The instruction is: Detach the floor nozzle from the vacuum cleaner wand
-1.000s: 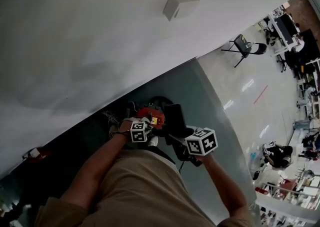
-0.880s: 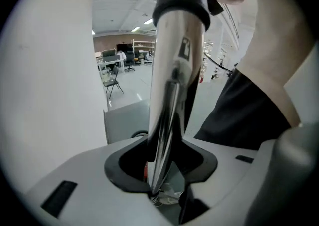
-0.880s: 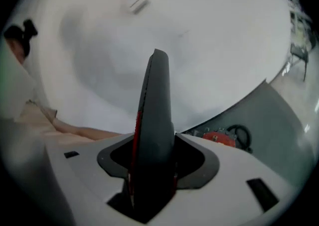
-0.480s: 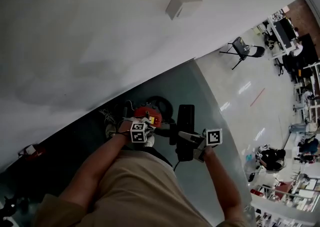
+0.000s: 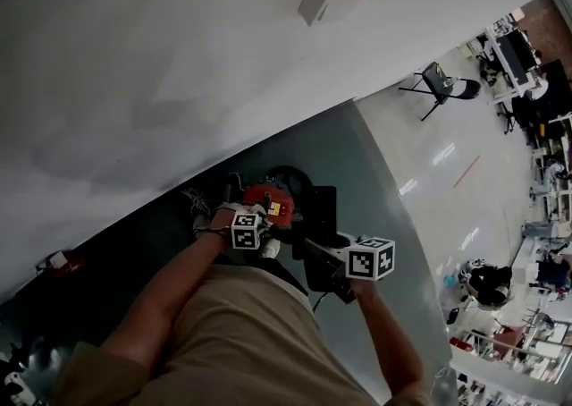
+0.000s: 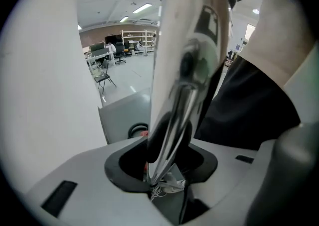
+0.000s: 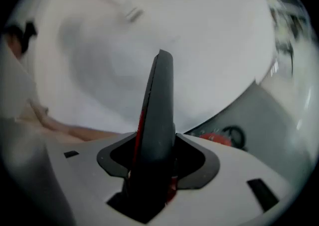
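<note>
Clamping wand (image 6: 185, 65) (left gripper (image 6: 164, 177)), floor nozzle (image 7: 157, 115) (right gripper (image 7: 149, 172)).

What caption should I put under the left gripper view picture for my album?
Left gripper shut on the shiny silver metal vacuum cleaner wand.

Both my arms reach down in front of me. My left arm (image 5: 170, 297) is bent, and my left gripper (image 5: 259, 221) points steeply down, its jaws squeezed tight on the shiny wand (image 6: 184, 60). My right arm (image 5: 389, 333) is out to the side, and my right gripper (image 5: 326, 250) has its jaws clamped on the dark floor nozzle (image 7: 158, 115).
</note>
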Demonstrator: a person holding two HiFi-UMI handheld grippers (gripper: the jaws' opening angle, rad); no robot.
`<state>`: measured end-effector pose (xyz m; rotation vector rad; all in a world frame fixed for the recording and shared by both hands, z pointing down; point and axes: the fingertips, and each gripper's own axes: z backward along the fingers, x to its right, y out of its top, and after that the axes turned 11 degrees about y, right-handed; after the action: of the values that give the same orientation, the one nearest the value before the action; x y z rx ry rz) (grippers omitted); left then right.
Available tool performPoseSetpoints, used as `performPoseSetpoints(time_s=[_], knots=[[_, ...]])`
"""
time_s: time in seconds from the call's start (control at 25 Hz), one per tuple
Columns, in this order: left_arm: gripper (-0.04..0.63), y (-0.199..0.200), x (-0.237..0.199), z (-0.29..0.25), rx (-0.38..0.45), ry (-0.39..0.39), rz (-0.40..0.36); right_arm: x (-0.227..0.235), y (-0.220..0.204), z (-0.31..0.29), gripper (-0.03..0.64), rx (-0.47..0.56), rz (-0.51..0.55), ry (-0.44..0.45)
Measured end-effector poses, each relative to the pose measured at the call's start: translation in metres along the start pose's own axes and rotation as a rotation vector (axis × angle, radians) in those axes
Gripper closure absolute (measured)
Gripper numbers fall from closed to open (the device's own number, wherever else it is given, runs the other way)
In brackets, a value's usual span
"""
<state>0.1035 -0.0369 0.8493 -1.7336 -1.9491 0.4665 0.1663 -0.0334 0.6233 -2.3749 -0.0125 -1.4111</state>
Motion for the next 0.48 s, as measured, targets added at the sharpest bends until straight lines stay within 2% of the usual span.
performPoseSetpoints(time_s=[0.04,0.08,0.12,0.2,0.24,0.28,0.32,0.36,0.4,0.44,0.48], knots=[[0.445,0.001,-0.001,0.002,0.004,0.009,0.012,-0.001,0.001,0.002,0.39,-0.021,0.066,-0.05],[0.445,0.002,0.001,0.003,0.006,0.017,0.024,0.002,0.002,0.005,0.39,-0.03,0.093,-0.049],[0.445,0.004,0.005,0.004,0.009,0.021,0.026,0.005,0.003,0.01,0.39,-0.013,0.061,0.01],[0.446,0.01,0.006,0.004,0.011,0.013,0.01,0.007,0.009,0.015,0.391,0.081,-0.092,0.215],[0.446,0.012,0.005,0.003,0.008,0.006,0.002,0.004,0.009,0.017,0.391,0.119,-0.139,0.261],[0.445,0.012,0.006,0.0,-0.003,-0.005,-0.01,0.002,0.006,0.017,0.391,0.122,-0.13,0.209],[0.445,0.009,0.007,-0.003,-0.017,-0.017,-0.025,0.001,-0.001,0.016,0.391,0.079,-0.054,0.068],[0.445,0.007,0.008,-0.004,-0.028,-0.024,-0.036,-0.003,-0.006,0.014,0.391,0.011,0.066,-0.099],[0.443,0.005,0.008,-0.003,-0.032,-0.023,-0.039,-0.008,-0.008,0.012,0.39,-0.044,0.172,-0.212],[0.445,0.004,0.008,-0.001,-0.029,-0.016,-0.035,-0.01,-0.007,0.011,0.39,-0.064,0.212,-0.232],[0.445,0.004,0.009,0.002,-0.02,-0.007,-0.03,-0.008,-0.005,0.012,0.39,-0.049,0.175,-0.169]])
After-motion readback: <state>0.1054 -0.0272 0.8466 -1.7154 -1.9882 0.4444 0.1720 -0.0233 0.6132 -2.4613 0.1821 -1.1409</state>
